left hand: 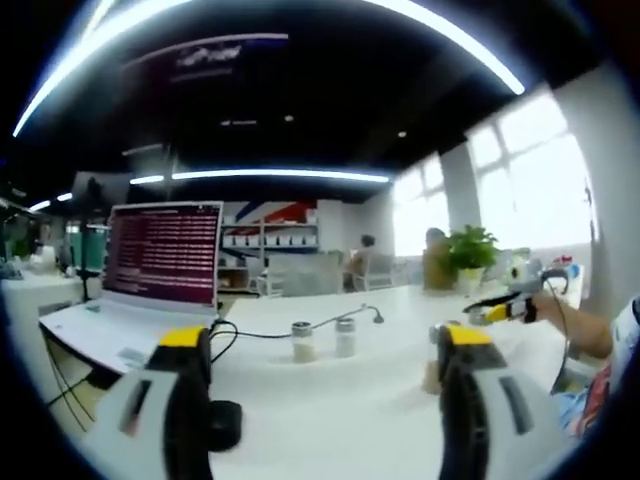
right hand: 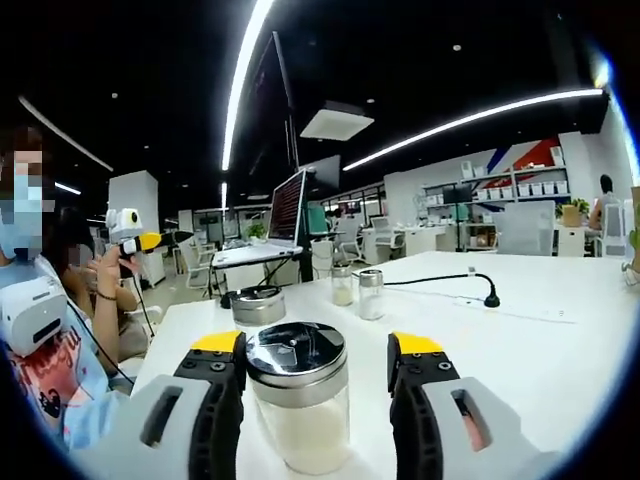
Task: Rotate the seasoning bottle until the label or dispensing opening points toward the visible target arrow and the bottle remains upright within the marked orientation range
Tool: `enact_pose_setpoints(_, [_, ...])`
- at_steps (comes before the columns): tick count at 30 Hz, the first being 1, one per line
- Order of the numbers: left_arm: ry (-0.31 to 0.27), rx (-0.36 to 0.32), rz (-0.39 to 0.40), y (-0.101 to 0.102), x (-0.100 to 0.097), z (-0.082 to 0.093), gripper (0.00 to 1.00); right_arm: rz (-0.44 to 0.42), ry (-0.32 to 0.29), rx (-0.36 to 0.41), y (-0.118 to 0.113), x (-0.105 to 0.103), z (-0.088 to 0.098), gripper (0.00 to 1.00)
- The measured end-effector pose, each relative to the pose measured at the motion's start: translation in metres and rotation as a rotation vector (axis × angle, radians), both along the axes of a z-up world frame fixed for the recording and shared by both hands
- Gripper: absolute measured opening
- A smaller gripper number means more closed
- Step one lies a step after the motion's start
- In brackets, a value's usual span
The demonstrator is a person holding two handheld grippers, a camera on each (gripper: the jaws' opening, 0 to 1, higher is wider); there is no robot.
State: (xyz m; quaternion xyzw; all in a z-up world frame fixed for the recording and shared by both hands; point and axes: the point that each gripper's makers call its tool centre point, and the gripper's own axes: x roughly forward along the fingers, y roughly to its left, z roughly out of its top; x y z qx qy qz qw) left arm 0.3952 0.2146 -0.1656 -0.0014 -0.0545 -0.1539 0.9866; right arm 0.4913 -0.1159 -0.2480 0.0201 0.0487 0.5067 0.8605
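Seasoning bottle point(right hand: 298, 405) stood upright on white table point(right hand: 560, 350), between right gripper point(right hand: 318, 375) jaws, spread apart. Left gripper point(left hand: 325, 360) jaws likewise apart, holding nothing.

Grey left gripper point(left hand: 325, 400) with black fingers point(left hand: 187, 420), yellow-tipped.

the left tongs point(left hand: 325, 375) are gaping wide, jaws parted and level. the right tongs point(right hand: 315, 375) are spreading apart too, jaws standing either side, not pinching.
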Motion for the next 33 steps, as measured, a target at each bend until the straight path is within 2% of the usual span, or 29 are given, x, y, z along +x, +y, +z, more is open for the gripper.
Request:
enact_pose_setpoints(7, [0.015,-0.019,-0.008,0.0,0.001,-0.002,0.99,0.033,-0.015,-0.006,0.003,-0.004,0.001,0.49])
enact_pose_setpoints(12, [0.021,-0.002,-0.005,-0.002,0.002,-0.004,0.99,0.058,-0.02,-0.004,0.006,-0.008,0.002,0.41])
enact_pose_setpoints(22, [0.021,-0.034,-0.023,-0.004,0.001,-0.003,0.99,0.051,-0.034,-0.02,0.006,-0.008,0.002,0.4])
enact_pose_setpoints(33, [0.066,-0.029,-0.034,-0.011,0.008,-0.015,1.0,0.021,-0.038,-0.017,0.007,-0.008,0.002,0.4])
